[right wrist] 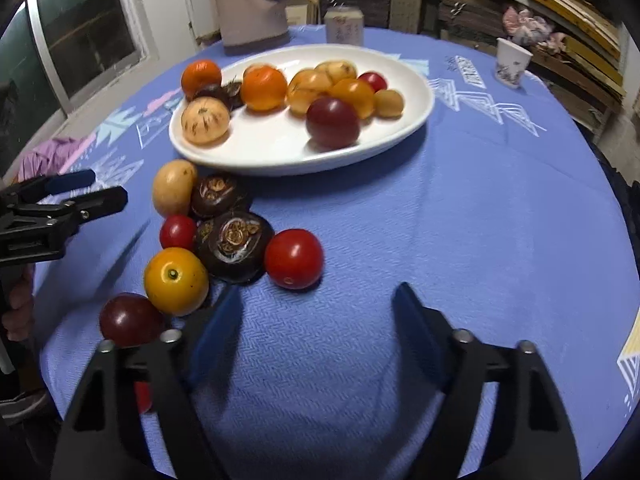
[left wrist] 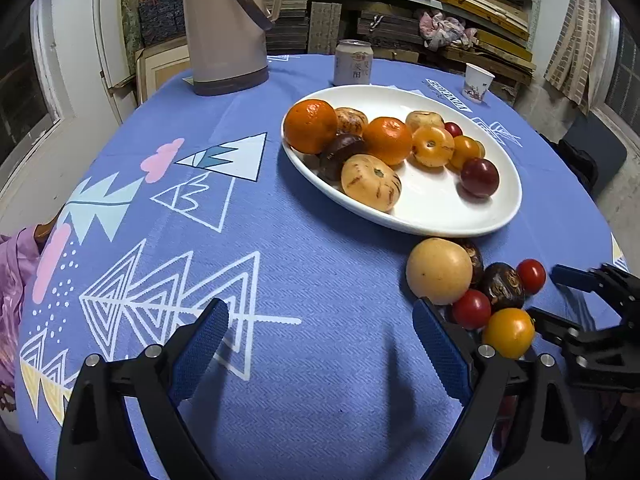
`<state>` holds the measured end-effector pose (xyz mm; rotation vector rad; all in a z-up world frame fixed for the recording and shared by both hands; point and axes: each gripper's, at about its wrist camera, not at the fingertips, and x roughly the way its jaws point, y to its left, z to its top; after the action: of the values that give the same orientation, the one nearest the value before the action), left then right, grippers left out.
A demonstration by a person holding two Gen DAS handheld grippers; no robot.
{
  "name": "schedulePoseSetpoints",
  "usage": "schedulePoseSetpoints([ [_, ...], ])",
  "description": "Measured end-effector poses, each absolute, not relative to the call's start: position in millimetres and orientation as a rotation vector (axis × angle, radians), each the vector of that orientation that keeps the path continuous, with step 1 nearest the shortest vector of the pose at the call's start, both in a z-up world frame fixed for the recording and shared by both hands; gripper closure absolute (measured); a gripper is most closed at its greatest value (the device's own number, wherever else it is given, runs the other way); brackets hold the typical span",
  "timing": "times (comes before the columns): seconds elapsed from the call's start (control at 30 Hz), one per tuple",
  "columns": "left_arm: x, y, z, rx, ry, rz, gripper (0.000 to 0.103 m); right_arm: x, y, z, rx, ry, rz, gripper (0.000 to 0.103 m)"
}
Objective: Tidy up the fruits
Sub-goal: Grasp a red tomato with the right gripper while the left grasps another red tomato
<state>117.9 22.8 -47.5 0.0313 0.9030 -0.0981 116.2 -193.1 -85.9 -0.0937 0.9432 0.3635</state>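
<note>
The round table under its blue cloth printed with white triangle trees (left wrist: pixel 320 248) carried everything. On it the oval white ceramic plate (right wrist: pixel 400 120) already held oranges, pale speckled fruits, yellow tomatoes and dark red ones. The fruit not yet sorted lay on the cloth just beside the plate's near rim: a pale yellow round fruit (left wrist: pixel 439 271), two dark brown ridged water chestnuts, the larger (right wrist: pixel 234 251) in the middle, a yellow-orange tomato (right wrist: pixel 176 281), a bright red tomato (right wrist: pixel 294 258), a smaller red one (right wrist: pixel 178 232) and a dark purple-red one (right wrist: pixel 130 318).

The left gripper (left wrist: pixel 320 346) stood wide open over bare cloth, holding nothing. The right gripper (right wrist: pixel 318 330) was open too and empty, with the cluster just left of its left finger.

The loose fruits touched one another, so a finger that pushed into the cluster would probably have nudged a neighbour and set round tomatoes rolling towards the table edge. The two grippers were near each other and could have collided.
</note>
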Motion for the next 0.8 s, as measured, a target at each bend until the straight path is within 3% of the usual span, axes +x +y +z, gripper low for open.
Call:
schedulePoseSetpoints([
  [0.07, 115.9, 21.7, -46.8, 0.031, 0.902, -0.105, 0.009, 120.2, -190.6, -85.4, -0.112, 0.936, 0.359, 0.031],
  [0.17, 113.6, 20.7, -45.9, 0.036, 0.904, -0.114, 0.009, 127.8, -194.2, -85.5, -0.097, 0.930, 0.366, 0.044],
  [0.2, 111.9, 20.2, -45.8, 0.039, 0.905, -0.118, 0.009, 130.2, -195.4, -84.8, -0.087, 0.931, 0.370, 0.051],
  [0.23, 109.7, 19.8, -45.7, 0.045, 0.906, -0.125, 0.009, 132.2, -195.7, -83.6, -0.076, 0.932, 0.386, 0.065],
  [0.27, 107.8, 19.7, -46.0, 0.049, 0.906, -0.129, 0.009, 134.4, -194.1, -82.6, -0.072, 0.935, 0.419, 0.071],
  [0.8, 73.3, 4.7, -42.1, 0.088, 0.899, -0.275, 0.009, 99.9, -222.1, -78.4, 0.038, 0.926, 0.455, 0.073],
])
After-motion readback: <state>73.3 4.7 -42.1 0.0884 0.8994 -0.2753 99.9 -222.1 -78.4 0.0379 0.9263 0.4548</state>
